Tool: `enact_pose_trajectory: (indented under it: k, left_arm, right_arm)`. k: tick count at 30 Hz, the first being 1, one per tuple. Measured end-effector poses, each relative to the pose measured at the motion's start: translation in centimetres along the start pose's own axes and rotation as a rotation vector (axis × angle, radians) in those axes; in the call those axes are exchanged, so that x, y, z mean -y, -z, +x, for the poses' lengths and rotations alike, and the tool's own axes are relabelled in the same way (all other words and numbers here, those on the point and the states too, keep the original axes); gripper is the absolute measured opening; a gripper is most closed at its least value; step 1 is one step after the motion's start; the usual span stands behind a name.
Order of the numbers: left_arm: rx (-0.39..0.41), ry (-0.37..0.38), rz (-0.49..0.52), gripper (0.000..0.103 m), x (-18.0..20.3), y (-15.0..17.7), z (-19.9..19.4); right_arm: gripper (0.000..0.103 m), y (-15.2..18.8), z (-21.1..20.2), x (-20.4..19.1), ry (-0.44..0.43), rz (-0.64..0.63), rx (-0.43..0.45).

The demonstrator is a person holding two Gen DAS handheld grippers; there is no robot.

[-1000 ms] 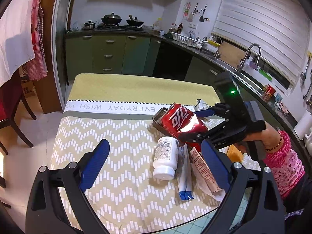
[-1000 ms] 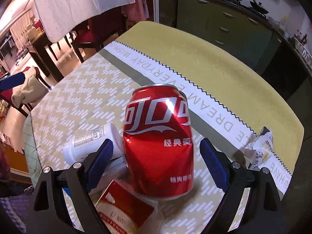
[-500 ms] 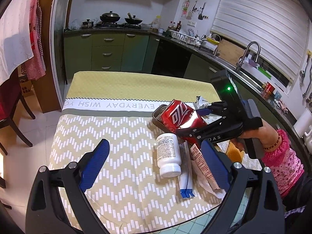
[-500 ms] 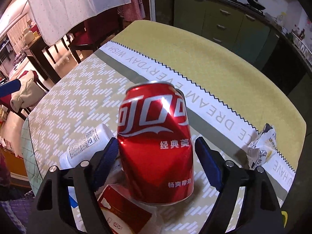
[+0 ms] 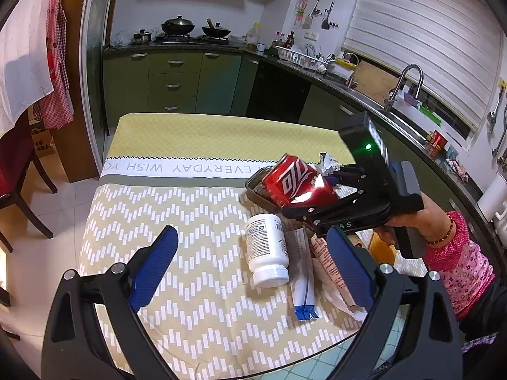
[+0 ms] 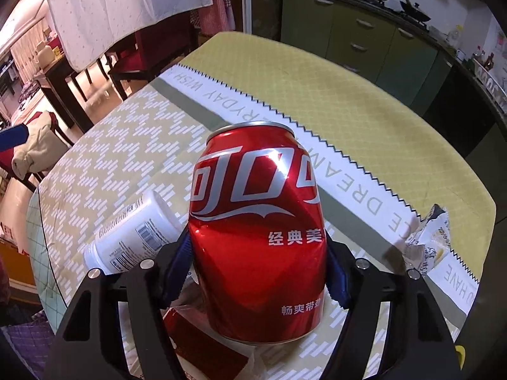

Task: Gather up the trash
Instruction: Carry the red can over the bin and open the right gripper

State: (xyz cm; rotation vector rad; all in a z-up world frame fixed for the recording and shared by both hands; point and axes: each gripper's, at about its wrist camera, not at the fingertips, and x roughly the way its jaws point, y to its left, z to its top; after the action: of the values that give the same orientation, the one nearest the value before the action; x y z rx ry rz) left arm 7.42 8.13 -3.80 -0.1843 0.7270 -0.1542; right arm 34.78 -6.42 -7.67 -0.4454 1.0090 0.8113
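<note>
A dented red soda can (image 6: 256,237) sits tilted among trash on the tablecloth, also visible as the red can (image 5: 291,183) in the left wrist view. My right gripper (image 6: 256,272) straddles its lower half. Its jaws are closing, and both blue pads (image 6: 177,262) lie against the can's sides. A hand holds that right gripper (image 5: 342,202). My left gripper (image 5: 250,232) hovers open over the near table edge with nothing between its fingers. A white pill bottle (image 5: 267,253) lies on its side beside the can.
A white and blue tube (image 5: 302,285) and a red and white packet (image 5: 326,262) lie near the front edge. A crumpled wrapper (image 6: 427,243) lies to the right of the can. The patterned tablecloth (image 5: 158,221) covers the table. Chairs (image 5: 19,164) stand to the left, kitchen cabinets (image 5: 177,82) behind.
The right gripper's jaws have drawn in from well apart to lie against the can's sides. The left gripper has stayed where it was.
</note>
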Motion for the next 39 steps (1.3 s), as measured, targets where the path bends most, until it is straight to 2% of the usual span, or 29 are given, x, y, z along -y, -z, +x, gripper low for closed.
enact_pose_trajectory:
  k: [7, 12, 16, 21, 26, 30, 34, 39]
  left_arm:
    - [-0.008, 0.006, 0.007, 0.090, 0.2, 0.1, 0.4]
    - [-0.010, 0.010, 0.027, 0.090, 0.9, 0.2, 0.4]
    - [-0.013, 0.019, 0.037, 0.090, 1.3, 0.0, 0.6]
    - [-0.020, 0.037, 0.052, 0.090, 2.1, 0.1, 0.9]
    - [-0.028, 0.052, 0.062, 0.090, 2.8, 0.1, 1.3]
    - [-0.041, 0.062, 0.066, 0.090, 3.3, 0.1, 1.9]
    - [-0.048, 0.058, 0.078, 0.090, 3.7, 0.0, 2.0]
    - [-0.057, 0.048, 0.084, 0.091, 3.9, -0.1, 2.2]
  right_arm:
    - [0.071, 0.0, -2.2, 0.3, 0.003, 0.018, 0.058]
    - [0.071, 1.3, -5.2, 1.5, 0.017, 0.064, 0.105]
    - [0.071, 4.7, -9.5, 4.4, 0.060, 0.162, 0.165]
    - [0.071, 11.3, -14.9, 10.1, 0.190, 0.339, 0.189]
    - [0.071, 20.3, -18.4, 18.7, 0.357, 0.620, 0.122]
    - [0.071, 26.6, -17.6, 24.2, 0.430, 0.785, 0.009]
    - [0.071, 29.9, -15.5, 27.3, 0.450, 0.861, -0.075]
    - [0.072, 31.7, -14.0, 29.7, 0.493, 0.918, -0.124]
